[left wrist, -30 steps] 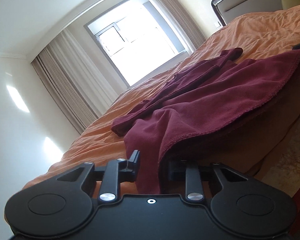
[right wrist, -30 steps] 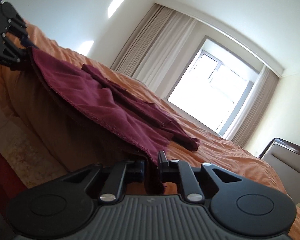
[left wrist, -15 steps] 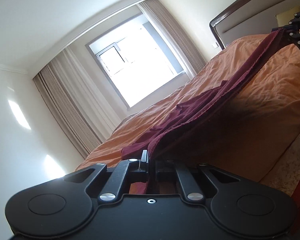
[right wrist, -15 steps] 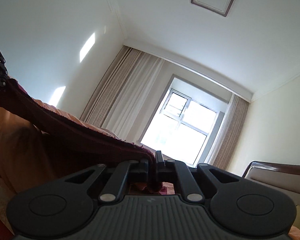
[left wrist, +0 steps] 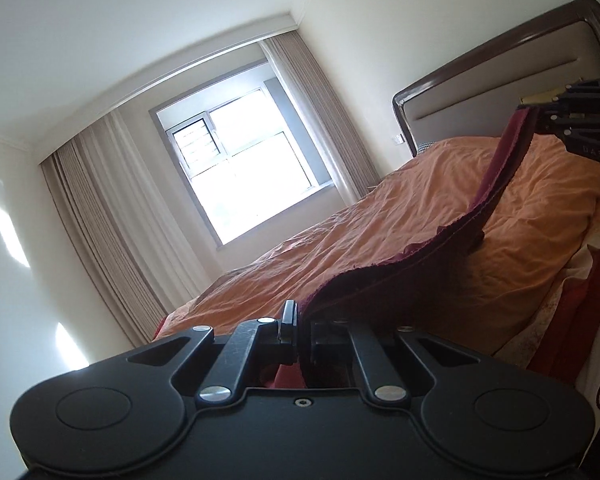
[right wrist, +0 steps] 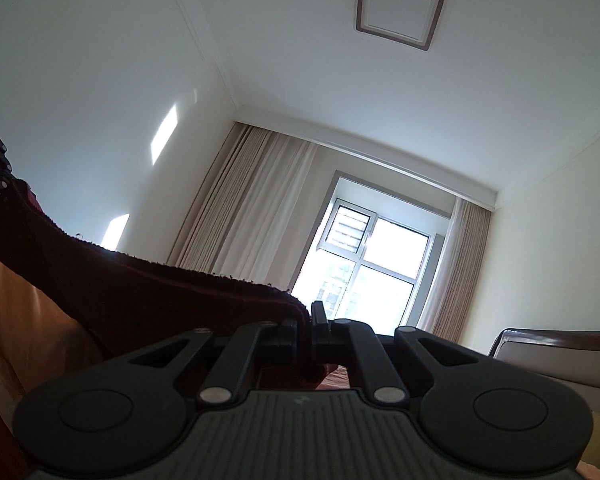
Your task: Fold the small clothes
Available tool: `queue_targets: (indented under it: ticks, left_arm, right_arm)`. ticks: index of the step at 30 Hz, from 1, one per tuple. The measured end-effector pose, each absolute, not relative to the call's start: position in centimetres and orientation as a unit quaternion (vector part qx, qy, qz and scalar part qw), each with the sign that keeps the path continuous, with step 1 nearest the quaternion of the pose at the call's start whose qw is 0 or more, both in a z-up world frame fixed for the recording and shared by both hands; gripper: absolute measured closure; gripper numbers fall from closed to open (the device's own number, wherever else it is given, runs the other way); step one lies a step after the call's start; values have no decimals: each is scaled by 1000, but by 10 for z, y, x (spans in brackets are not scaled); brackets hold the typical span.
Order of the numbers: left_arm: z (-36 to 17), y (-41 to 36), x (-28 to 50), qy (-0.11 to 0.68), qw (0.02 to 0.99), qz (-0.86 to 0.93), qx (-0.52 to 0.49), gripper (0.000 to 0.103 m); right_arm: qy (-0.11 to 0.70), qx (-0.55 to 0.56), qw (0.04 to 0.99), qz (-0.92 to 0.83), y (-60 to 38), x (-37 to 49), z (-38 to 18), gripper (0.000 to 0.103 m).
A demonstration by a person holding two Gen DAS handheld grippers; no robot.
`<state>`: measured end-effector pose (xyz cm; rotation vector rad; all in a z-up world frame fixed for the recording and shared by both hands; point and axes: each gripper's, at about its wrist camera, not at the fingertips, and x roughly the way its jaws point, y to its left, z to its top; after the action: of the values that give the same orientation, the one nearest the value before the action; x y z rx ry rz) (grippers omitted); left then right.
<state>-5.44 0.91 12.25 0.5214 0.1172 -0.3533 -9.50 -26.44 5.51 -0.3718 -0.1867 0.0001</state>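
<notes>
Maroon cloth [left wrist: 428, 256] taut, fuzzy-edged, clamped between both grippers.

An orange duvet [left wrist: 440, 216] covers the bed [left wrist: 572, 280], rumpled across its top and falling over the near edge, where a patterned sheet [left wrist: 548, 304] shows below it. A padded headboard [left wrist: 500, 92] with a dark wooden frame stands at the bed's head. Beyond the far edge of the bed a bright window [left wrist: 240, 160] sits between beige curtains [left wrist: 100, 232]. Cream walls [right wrist: 80, 100] catch patches of sunlight. A square light fitting [right wrist: 400, 8] is set in the white ceiling [right wrist: 340, 80].
</notes>
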Motion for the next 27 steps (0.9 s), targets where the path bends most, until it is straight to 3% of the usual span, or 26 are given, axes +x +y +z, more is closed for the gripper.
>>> queue_targets:
  ticks: [16, 21, 27]
  left_arm:
    - [125, -8, 21, 61, 945, -203, 250, 98]
    - [132, -15, 81, 67, 942, -204, 259, 97]
    - [133, -36, 179, 88, 935, -185, 290, 97]
  right_arm:
    - [-47, -167, 984, -26, -283, -26, 52, 96]
    - [-27, -195, 980, -10, -290, 48, 64, 96]
    - [54, -198, 978, 35, -306, 164, 75, 96]
